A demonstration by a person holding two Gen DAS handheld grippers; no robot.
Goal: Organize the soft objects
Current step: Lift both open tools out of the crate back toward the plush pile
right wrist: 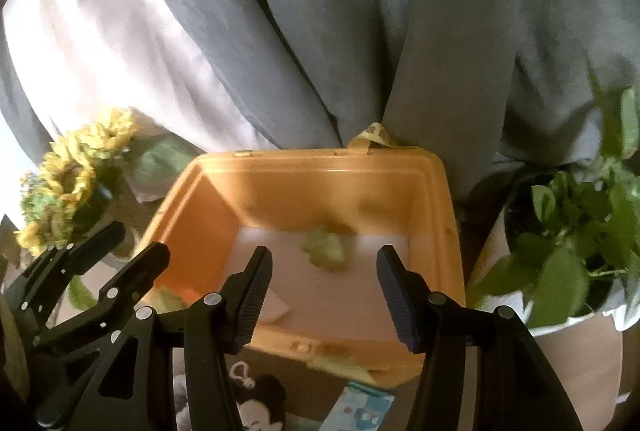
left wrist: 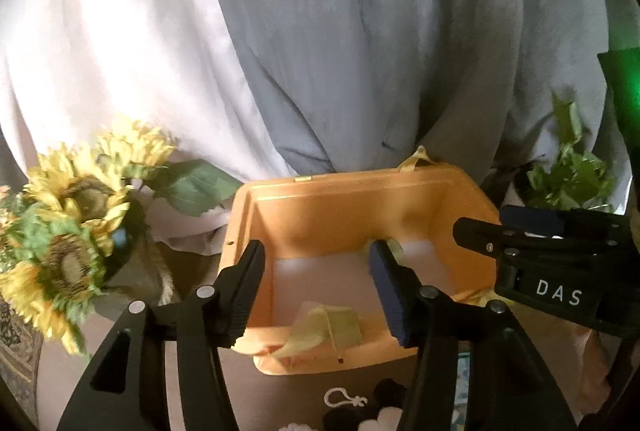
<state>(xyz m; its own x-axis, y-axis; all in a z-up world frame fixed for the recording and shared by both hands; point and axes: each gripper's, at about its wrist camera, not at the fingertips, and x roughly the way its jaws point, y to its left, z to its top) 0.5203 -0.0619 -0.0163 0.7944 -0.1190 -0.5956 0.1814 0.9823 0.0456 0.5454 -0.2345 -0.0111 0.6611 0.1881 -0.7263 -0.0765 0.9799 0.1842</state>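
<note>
An orange plastic bin [left wrist: 360,199] [right wrist: 320,171] stands ahead of both grippers, its floor pale. Inside, a yellow-green soft item [right wrist: 326,249] lies near the back wall. Another pale yellow-green piece [left wrist: 328,327] rests against the near rim. My left gripper [left wrist: 318,291] hovers over the bin's near left side, open, nothing between its pads; it also shows from the side [right wrist: 134,243]. My right gripper [right wrist: 324,283] hangs open above the bin's near edge, empty, and appears at the right [left wrist: 484,223]. A black-and-white plush [right wrist: 256,407] with a white keyring [left wrist: 344,399] lies in front of the bin.
Artificial sunflowers [left wrist: 72,215] [right wrist: 76,183] crowd the left. A potted green plant [right wrist: 580,231] [left wrist: 568,175] in a white pot sits at the right. Grey and white curtains [left wrist: 320,31] hang behind the bin. A light-blue printed pack [right wrist: 360,407] lies by the plush.
</note>
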